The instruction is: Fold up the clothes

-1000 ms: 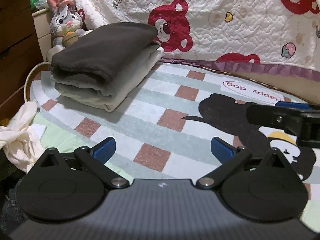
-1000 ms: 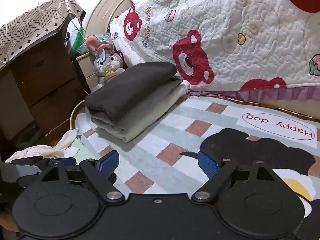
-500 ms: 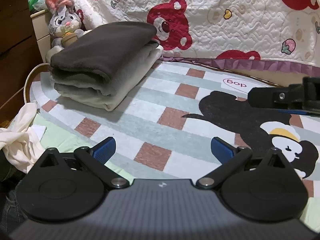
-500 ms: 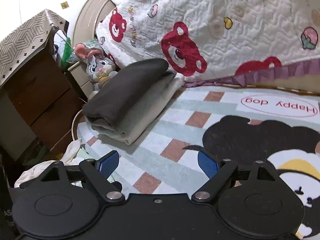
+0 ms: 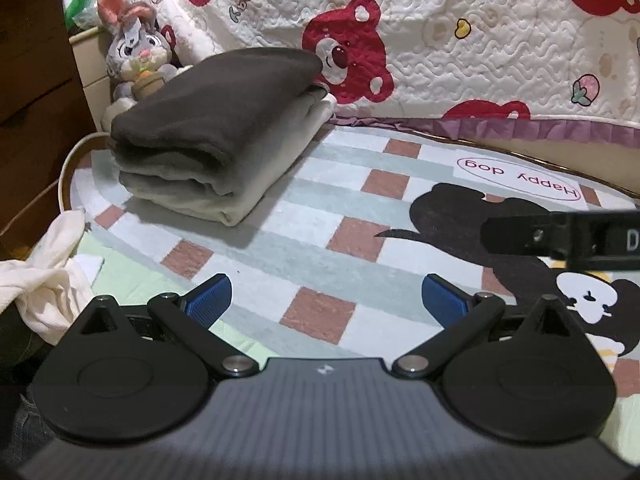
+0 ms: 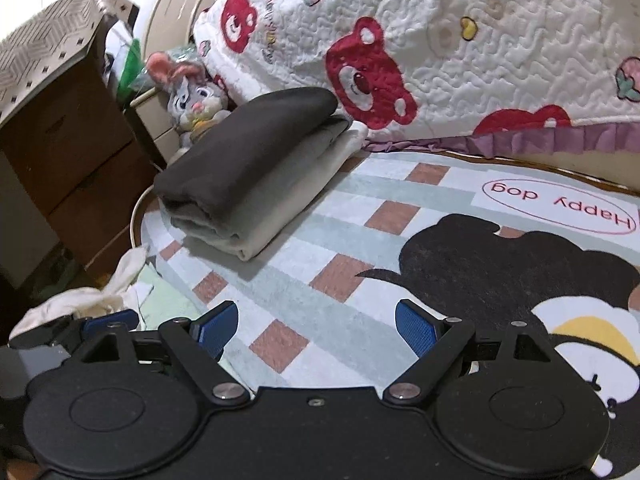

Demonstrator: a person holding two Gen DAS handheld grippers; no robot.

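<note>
A folded stack of clothes (image 5: 216, 136) (image 6: 256, 176), dark brown on top of grey and cream layers, rests at the far left of the checked rug (image 5: 304, 240) (image 6: 332, 248). A crumpled cream garment (image 5: 44, 272) (image 6: 84, 300) lies off the rug's near left edge. My left gripper (image 5: 326, 298) is open over bare rug, with nothing between its blue pads. My right gripper (image 6: 316, 326) is open too and holds nothing. One finger of the right gripper (image 5: 560, 236) pokes in from the right of the left wrist view.
A bear-print quilt (image 5: 440, 40) (image 6: 460, 48) hangs along the back of the rug. A plush rabbit (image 5: 136, 56) (image 6: 192, 96) sits behind the stack. Brown wooden drawers (image 5: 36, 80) (image 6: 68, 152) stand at the left. The rug bears a black cartoon dog (image 6: 500, 264).
Both grippers stayed open. The right gripper rose, then came down and turned slightly; its finger shifted in the left wrist view. The left gripper barely moved.
</note>
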